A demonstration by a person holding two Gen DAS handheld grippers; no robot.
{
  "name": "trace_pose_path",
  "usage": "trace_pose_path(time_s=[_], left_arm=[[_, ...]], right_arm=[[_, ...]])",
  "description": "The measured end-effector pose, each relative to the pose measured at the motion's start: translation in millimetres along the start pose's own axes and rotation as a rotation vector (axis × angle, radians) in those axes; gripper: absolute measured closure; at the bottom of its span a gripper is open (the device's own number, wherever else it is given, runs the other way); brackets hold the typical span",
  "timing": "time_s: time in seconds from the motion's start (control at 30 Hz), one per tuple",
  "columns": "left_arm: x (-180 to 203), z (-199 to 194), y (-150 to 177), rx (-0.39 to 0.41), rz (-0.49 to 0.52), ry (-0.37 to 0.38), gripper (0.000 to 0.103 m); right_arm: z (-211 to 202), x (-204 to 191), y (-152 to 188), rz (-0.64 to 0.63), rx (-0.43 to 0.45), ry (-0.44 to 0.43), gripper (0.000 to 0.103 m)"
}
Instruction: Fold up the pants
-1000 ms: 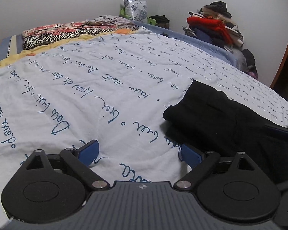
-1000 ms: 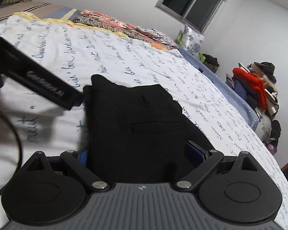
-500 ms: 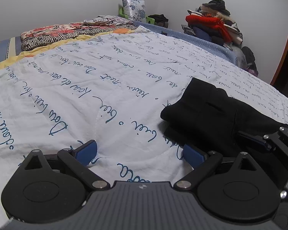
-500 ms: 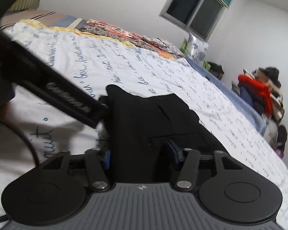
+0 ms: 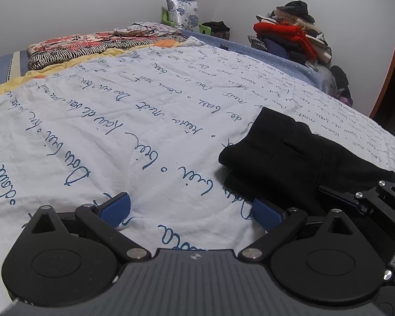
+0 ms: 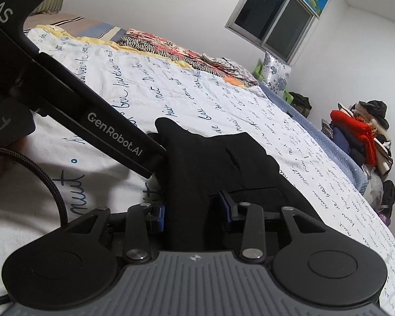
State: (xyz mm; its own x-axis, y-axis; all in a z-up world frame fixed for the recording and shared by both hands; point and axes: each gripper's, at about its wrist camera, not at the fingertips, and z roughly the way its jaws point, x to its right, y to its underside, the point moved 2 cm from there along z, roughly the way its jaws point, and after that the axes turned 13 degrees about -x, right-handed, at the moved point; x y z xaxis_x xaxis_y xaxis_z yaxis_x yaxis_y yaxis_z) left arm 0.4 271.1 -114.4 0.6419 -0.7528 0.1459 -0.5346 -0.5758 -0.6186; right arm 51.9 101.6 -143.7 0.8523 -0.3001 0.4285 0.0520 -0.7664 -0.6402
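Black pants (image 5: 297, 155) sit folded in a compact bundle on the white quilt with blue handwriting print (image 5: 134, 121), toward its right side in the left wrist view. Right gripper (image 6: 194, 212) has a raised fold of the pants (image 6: 205, 163) between its blue pads (image 6: 225, 204); jaws are closing in on it, fabric fills the gap and both pads look to be against the cloth. Left gripper (image 5: 189, 210) is released, jaws wide, nothing between them but bare quilt; its right pad (image 5: 267, 214) sits just beside the near edge of the pants, can't tell if it touches. The left gripper's body shows as a black bar across the right wrist view, ending at the pants' left edge. Patterned bedding (image 5: 92, 43) lies at the far end of the bed, clothes pile (image 5: 289, 34) sits by the far wall.
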Motion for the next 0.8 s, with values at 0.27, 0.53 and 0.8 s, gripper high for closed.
trace_pose_path(time_s=[0.27,0.53,0.8], left_arm=[[-15.0,-4.2,1.2,0.041,-0.083,0.097,0.002],[-22.0,-7.4,1.1,0.055,-0.125,0.148,0.002],[-17.8,-30.3,-17.6,-0.005,-0.231,0.344,0.006]], right_arm=[[2.1,8.9,-0.5,0.05,-0.001,-0.043,0.066],[5.7,15.4,-0.6,0.085,-0.001,-0.074,0.066],[6.7,14.2,-0.7,0.081,0.001,-0.064,0.067]])
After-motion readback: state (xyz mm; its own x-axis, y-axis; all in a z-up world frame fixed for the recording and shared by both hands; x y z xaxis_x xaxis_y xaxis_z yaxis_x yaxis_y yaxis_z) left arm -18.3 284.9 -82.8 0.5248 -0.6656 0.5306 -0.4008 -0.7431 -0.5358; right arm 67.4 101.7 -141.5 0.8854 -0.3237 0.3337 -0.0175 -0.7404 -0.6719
